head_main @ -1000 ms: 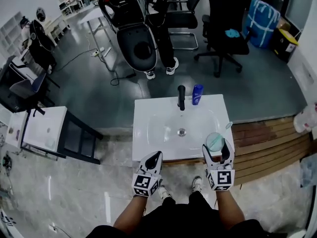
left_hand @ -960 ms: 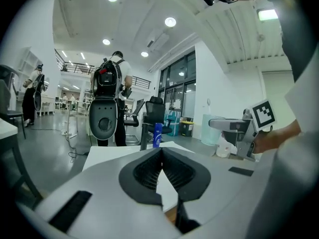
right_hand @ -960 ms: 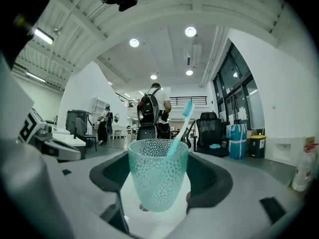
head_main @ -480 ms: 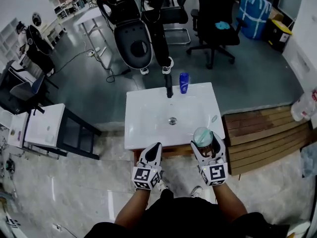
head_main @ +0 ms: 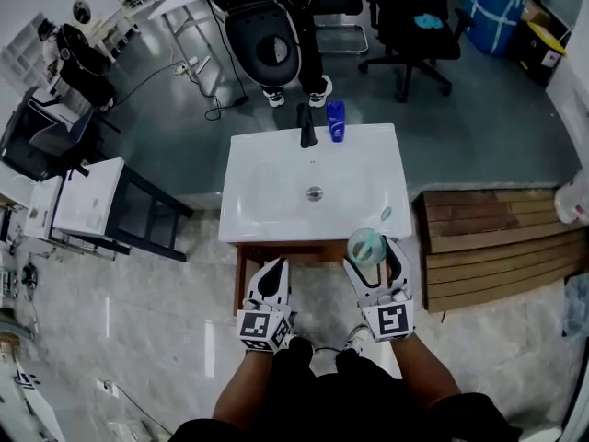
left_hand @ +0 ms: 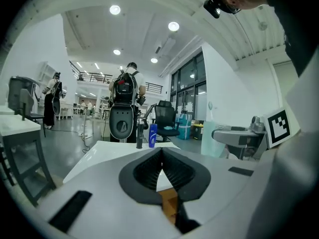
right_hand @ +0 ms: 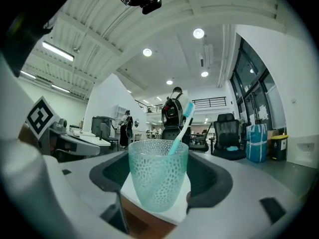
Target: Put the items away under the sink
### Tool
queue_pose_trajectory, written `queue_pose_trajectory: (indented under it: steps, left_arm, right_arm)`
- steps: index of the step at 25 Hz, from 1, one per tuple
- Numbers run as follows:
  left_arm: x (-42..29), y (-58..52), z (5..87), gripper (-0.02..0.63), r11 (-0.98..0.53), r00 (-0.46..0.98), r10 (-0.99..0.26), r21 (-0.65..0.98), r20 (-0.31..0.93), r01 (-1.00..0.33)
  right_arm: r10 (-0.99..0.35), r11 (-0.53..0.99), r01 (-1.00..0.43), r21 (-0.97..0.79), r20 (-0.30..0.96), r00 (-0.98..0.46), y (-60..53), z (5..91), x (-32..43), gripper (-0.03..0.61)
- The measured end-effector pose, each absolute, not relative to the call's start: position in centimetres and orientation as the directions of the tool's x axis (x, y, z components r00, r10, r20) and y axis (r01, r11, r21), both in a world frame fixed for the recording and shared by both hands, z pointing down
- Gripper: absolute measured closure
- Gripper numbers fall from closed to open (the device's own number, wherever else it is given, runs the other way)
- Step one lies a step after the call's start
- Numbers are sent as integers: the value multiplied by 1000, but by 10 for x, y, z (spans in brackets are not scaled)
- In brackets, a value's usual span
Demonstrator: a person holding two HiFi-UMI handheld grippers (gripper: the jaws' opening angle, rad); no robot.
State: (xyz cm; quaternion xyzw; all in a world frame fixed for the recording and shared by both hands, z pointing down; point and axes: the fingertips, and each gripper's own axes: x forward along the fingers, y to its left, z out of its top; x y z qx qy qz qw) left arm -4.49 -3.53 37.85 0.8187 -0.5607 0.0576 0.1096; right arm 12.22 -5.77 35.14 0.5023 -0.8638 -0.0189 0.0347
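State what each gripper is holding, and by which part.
Right gripper grips the teal cup by its side walls, a toothbrush standing inside. Left gripper is shut on nothing.

Both forearms reach straight out from the body, the left forearm [head_main: 241, 389] and the right forearm [head_main: 425, 385] roughly parallel. The left tool [head_main: 275, 277] points forward with its jaws pressed together tip to tip and nothing between them. The right tool [head_main: 373, 258] sits a touch farther forward, its jaws clamped on the sides of an upright cup [head_main: 365, 245]. The two tools ride side by side, apart, with the marker cubes turned up toward the head.
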Motion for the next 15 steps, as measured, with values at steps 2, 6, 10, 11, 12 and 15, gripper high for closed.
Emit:
queue_pose_trajectory:
  steps: [2, 6, 10, 11, 12, 15]
  left_arm:
    - [-44, -28, 388, 594, -345, 361, -903, 110, 233, -932]
    - [-41, -15, 410, 594, -375, 386, -887, 92, 254, -922]
    - [-49, -19, 441, 594, -414, 405, -883, 12, 239, -910]
    - [-54, -19, 451, 594, -418, 408, -882, 8, 237, -908]
    - [-59, -20, 462, 594, -419, 410, -881, 14, 234, -908]
    - [-71, -23, 497, 594, -420, 416, -882, 31, 222, -907]
  right_arm:
    - [-867, 498, -865, 60, 46, -496, -52, 361, 119, 218]
    - [-874, 485, -872, 65, 54, -482, -36, 381, 112, 218]
    - [-886, 464, -880, 98, 34, -463, -31, 409, 100, 218]
    - [-890, 456, -885, 91, 31, -455, -30, 419, 96, 218]
    - [-893, 449, -889, 88, 30, -448, -29, 430, 93, 218]
    - [-900, 437, -896, 83, 44, -435, -26, 468, 82, 218]
